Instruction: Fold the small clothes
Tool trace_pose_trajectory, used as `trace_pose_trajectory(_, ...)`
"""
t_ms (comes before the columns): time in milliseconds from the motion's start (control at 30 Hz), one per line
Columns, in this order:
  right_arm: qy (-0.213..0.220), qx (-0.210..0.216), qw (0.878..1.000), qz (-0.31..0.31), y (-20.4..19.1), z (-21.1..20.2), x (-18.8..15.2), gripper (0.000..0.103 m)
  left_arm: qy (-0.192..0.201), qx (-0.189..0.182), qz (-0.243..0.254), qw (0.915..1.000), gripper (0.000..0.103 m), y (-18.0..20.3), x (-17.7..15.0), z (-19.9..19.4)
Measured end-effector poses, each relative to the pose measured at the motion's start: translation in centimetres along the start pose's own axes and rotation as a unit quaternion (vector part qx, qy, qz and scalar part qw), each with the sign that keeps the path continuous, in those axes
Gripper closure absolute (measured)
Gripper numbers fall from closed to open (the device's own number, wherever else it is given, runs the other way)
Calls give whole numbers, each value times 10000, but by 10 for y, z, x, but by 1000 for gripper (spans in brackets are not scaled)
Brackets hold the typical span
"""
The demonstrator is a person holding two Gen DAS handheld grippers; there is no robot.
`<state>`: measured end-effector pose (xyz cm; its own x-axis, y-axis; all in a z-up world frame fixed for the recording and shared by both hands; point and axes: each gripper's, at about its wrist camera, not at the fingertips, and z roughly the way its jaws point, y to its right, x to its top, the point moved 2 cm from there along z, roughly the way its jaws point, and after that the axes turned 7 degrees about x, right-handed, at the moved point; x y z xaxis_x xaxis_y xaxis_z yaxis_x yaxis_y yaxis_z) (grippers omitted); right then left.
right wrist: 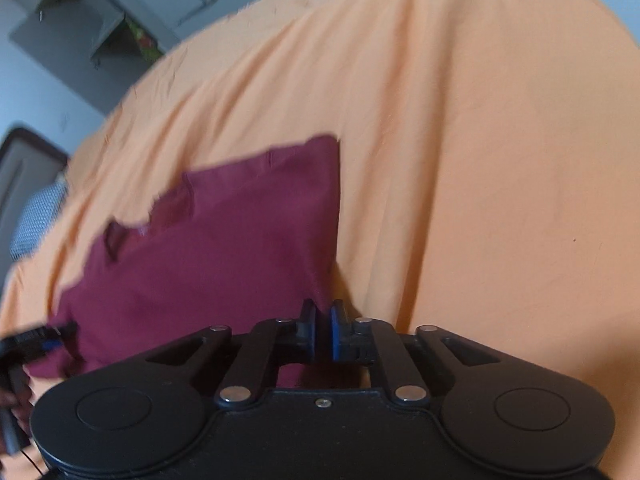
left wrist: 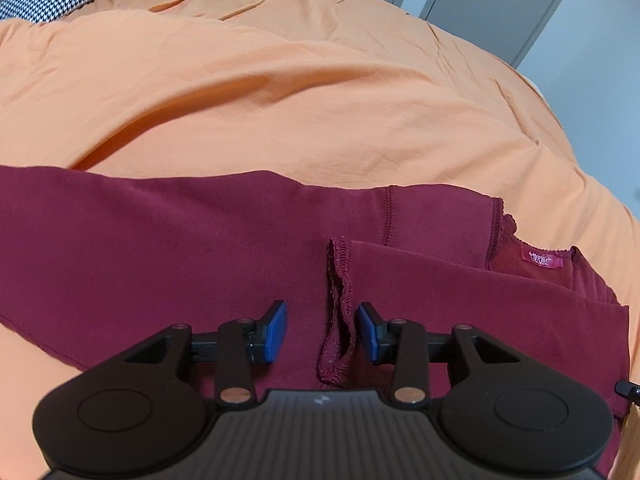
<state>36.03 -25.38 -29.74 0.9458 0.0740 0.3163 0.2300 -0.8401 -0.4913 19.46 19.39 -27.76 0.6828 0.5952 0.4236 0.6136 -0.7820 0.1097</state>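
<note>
— Orange bedspread (left wrist: 320,100) fills our view, white cupboard doors (left wrist: 500,4) beyond it, and the maroon garment (left wrist: 160,248) lies spread flat across the near side of the bed.

— We've got our left gripper (left wrist: 322,332) spread wide, jaws parted on either side of that stitched sleeve hem (left wrist: 338,312), grasping nothing yet.

— And our right gripper (right wrist: 322,330)? From its own wrist view the blue pads (right wrist: 337,332) sit almost together over the garment's corner, only a thin gap between them. Whether cloth is pinched in there, we cannot tell; the picture is blurred.

— Fair. So the step in hand looks like taking that sleeve hem. We'd want both layers of the cuff between the pads, not just the top one.

— Agreed, and we should bite close to the stitching, where the fabric is firmest. Thin knit like this will likely slide otherwise.

— Pink label (left wrist: 543,259) at the neckline gives us our centre line.

— Then we carry the sleeve across low, keeping the body flat.
</note>
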Motion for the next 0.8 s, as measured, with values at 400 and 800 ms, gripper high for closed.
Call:
trace_pose_trajectory(400, 830, 582, 9947, -178, -71, -61, -28, 37, 711, 320, -1251, 9891, 27, -114, -39, -76)
trace_pose_trajectory(800, 403, 1183, 9905, -571, -180, -45, -93, 37, 1429, 897, -3373, 9262, 27, -293, -15, -88)
